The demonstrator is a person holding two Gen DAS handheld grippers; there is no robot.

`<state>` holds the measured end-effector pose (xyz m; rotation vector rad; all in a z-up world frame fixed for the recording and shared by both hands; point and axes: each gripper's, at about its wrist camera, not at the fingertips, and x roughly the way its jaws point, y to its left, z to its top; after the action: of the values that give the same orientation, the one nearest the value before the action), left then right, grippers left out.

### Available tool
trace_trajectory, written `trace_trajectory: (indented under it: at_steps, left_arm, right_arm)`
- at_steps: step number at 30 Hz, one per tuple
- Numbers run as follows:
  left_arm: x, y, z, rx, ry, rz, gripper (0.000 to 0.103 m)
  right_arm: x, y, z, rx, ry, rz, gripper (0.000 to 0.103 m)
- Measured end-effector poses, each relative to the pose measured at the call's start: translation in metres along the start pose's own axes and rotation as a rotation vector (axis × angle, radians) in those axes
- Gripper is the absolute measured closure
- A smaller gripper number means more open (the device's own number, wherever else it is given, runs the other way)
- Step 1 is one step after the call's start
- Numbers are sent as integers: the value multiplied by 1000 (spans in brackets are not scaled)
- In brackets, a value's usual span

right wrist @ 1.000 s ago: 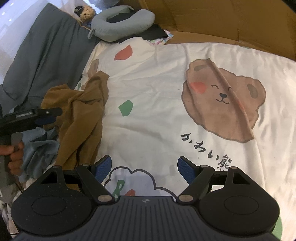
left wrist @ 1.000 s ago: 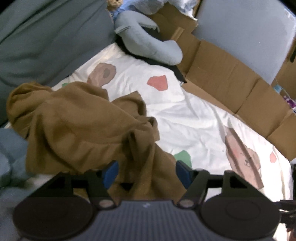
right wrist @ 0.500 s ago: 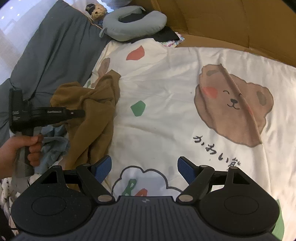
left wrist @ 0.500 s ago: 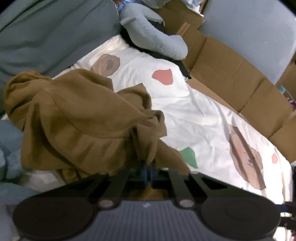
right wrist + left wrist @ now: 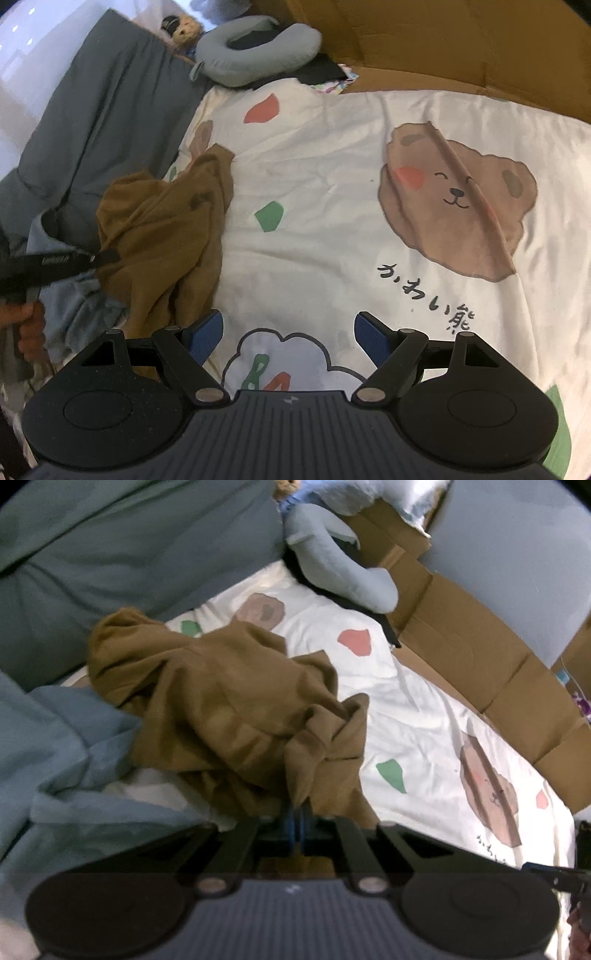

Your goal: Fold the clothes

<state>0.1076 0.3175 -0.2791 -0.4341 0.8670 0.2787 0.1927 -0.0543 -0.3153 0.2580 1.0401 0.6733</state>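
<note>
White bear-print bedsheet (image 5: 332, 229) fills my view; my left gripper (image 5: 295, 818) pinches the crumpled brown cloth garment (image 5: 229, 701), right gripper (image 5: 290, 336) jaws wide.

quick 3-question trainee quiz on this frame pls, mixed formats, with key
1. True or false: the left gripper is shut on the brown garment.
2. Multiple choice: the right gripper is A) open over the bear-print sheet, B) shut on the neck pillow, C) shut on the brown garment.
3. Fill in: the garment lies bunched, not yet ____.

Key: 1 true; 2 A; 3 folded.
</note>
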Motion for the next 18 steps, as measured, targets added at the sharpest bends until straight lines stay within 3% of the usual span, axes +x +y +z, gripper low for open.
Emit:
trace_trajectory:
  at_steps: [8,18]
  left_arm:
    - [-38,24,-17,-92,-44,28,101]
    - [-85,73,-64,-247,-58,103,101]
  right_arm:
    - [1,-3,7,33,-29,31,21]
    - [29,23,26,-91,33,41,21]
